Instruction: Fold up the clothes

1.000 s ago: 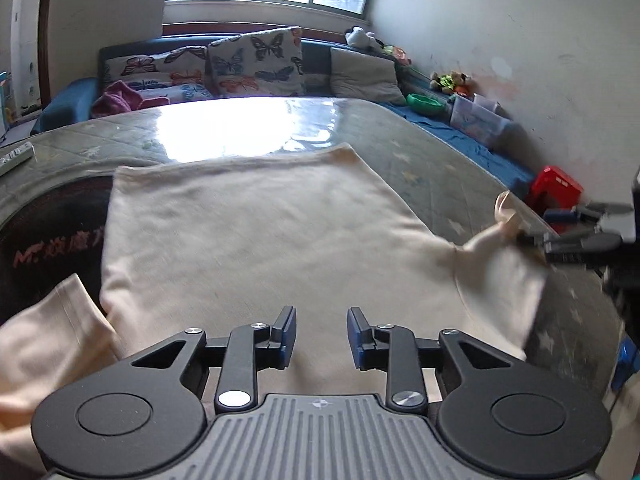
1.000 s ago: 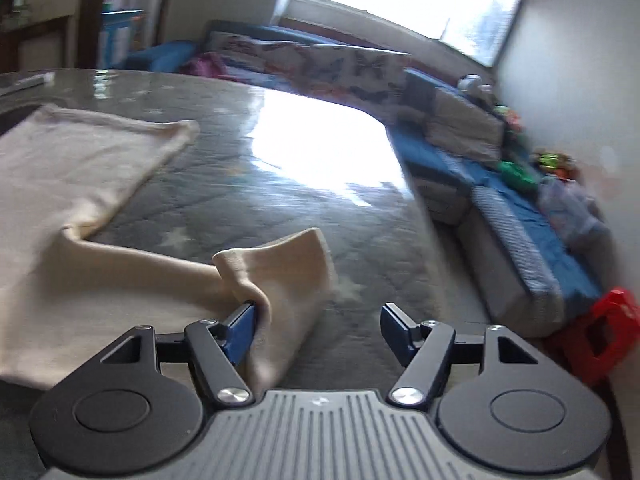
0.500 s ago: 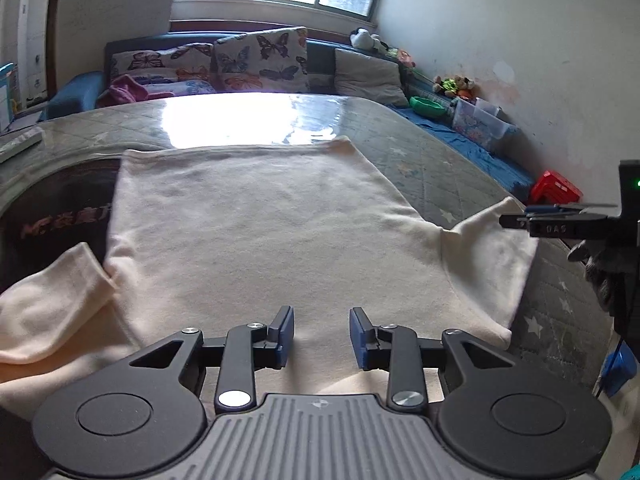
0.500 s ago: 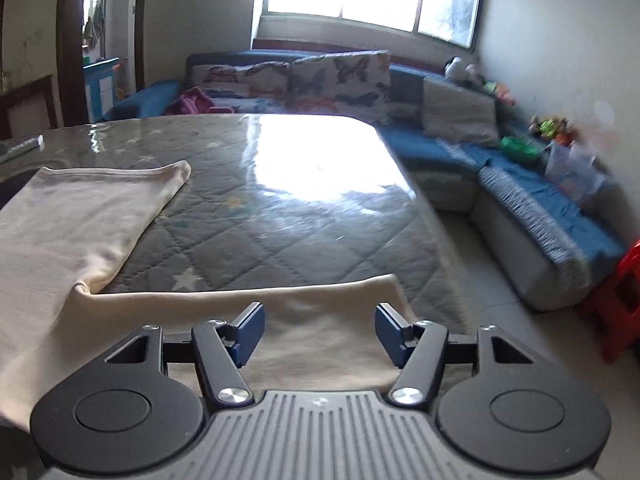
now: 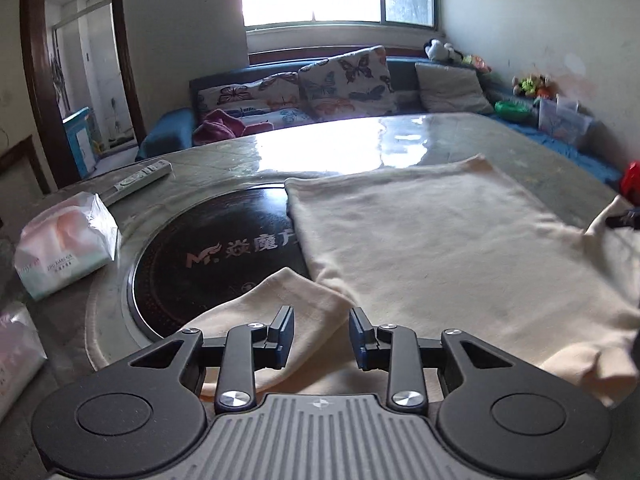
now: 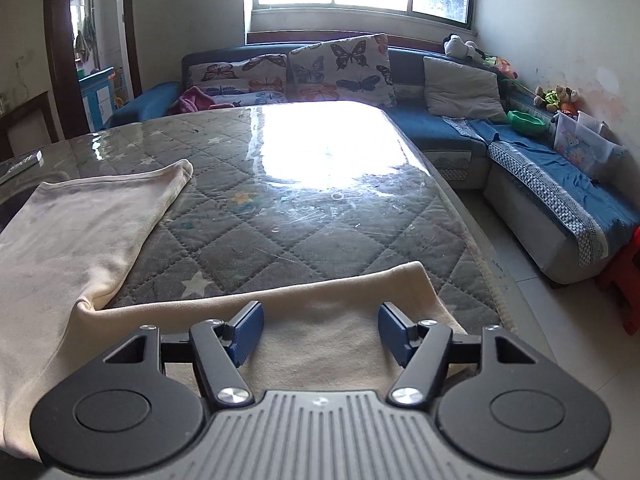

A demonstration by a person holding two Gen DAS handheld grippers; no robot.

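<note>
Left wrist view, left gripper point(image 5: 321, 334) fingers parted over cream shirt point(image 5: 440, 240) sleeve, right gripper point(image 6: 320, 330) fingers spread wide, nothing held, worktop point(image 6: 320, 200) beneath.

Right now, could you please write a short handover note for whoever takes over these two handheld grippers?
Left gripper: open, holding nothing, above the left sleeve.
Right gripper: open, holding nothing, above the right sleeve.
The cream long-sleeved cotton shirt lies flat on the quilted grey table cover, partly over the round black hob plate.
Done: shirt spread out, both sleeves laid outward.
Left: every fold; probably sleeves inward first, then the body.
</note>
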